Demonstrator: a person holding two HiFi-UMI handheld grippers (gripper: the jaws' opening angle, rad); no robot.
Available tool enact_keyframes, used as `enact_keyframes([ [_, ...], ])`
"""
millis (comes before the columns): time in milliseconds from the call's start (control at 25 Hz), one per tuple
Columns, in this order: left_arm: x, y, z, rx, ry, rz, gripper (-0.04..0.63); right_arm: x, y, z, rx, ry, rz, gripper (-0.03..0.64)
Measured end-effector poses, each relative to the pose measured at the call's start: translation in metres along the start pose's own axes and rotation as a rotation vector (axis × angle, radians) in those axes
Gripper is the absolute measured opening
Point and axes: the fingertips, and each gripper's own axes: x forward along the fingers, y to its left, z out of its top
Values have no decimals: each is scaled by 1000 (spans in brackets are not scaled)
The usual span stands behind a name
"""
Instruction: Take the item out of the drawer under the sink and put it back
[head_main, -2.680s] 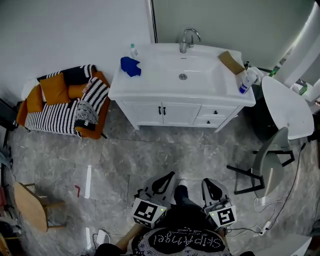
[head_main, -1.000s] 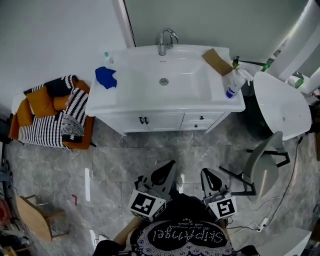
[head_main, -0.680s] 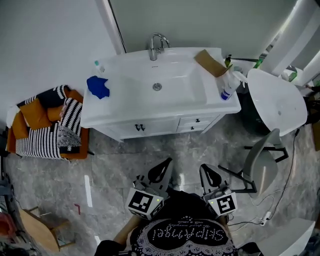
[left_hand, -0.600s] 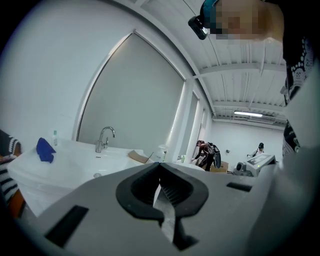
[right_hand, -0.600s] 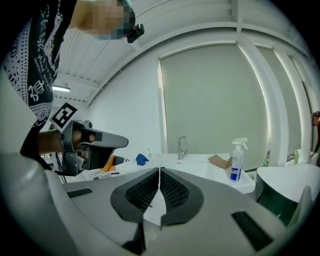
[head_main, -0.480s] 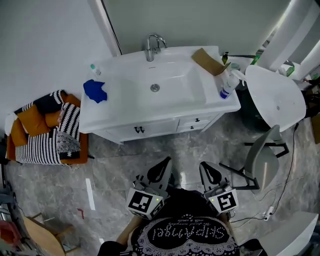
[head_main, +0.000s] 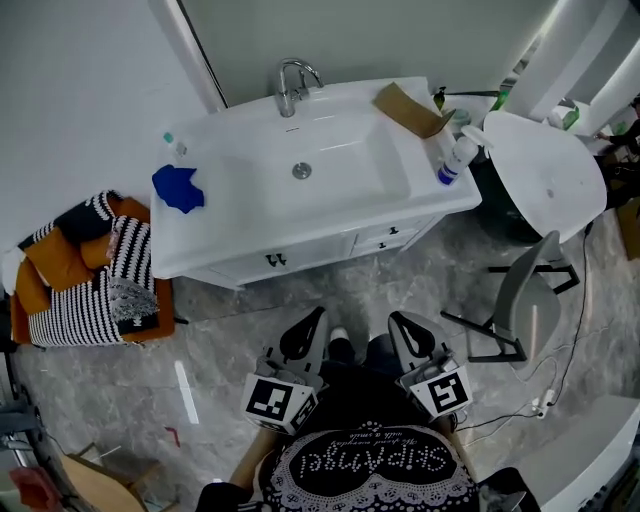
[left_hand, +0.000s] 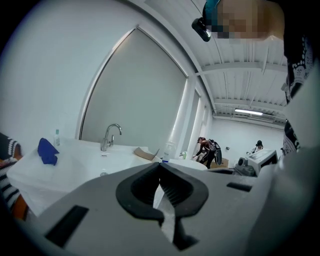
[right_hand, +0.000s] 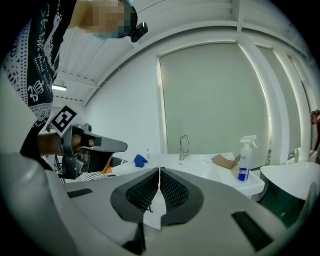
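The white vanity (head_main: 330, 215) stands ahead of me, its sink (head_main: 300, 170) on top and two small drawers (head_main: 383, 238) shut at its front right. Beside them, the cabinet doors (head_main: 272, 259) are closed too. No item from the drawer is in sight. My left gripper (head_main: 312, 318) and right gripper (head_main: 396, 320) hover side by side over the floor, a short way in front of the vanity. Both are shut and hold nothing. In the left gripper view the left gripper (left_hand: 160, 167) points at the sink top. The right gripper (right_hand: 159, 172) aims at the faucet (right_hand: 184, 146).
On the counter lie a blue cloth (head_main: 178, 188), a cardboard piece (head_main: 405, 108) and a spray bottle (head_main: 452, 160). A round white table (head_main: 545, 172) and a grey chair (head_main: 525, 300) stand to the right. A seat with striped and orange cushions (head_main: 85, 270) is on the left.
Both grippers and my view have come closer to the vanity, which now fills more of the head view. The jaws have stayed shut.
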Motion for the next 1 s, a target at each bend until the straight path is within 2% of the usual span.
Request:
enact_keyframes([
  [440, 21, -14, -5, 1, 27, -142, 5, -15, -12, -5, 10, 17, -128, 20],
  [560, 24, -19, -2, 5, 25, -158, 5, -20, -15, -4, 10, 15, -146, 20],
  [800, 16, -17, -5, -13, 24, -123, 5, -12, -10, -4, 9, 19, -92, 20],
  [1000, 4, 0, -10, -22, 28, -32, 5, 4, -4, -1, 1, 28, -10, 20],
])
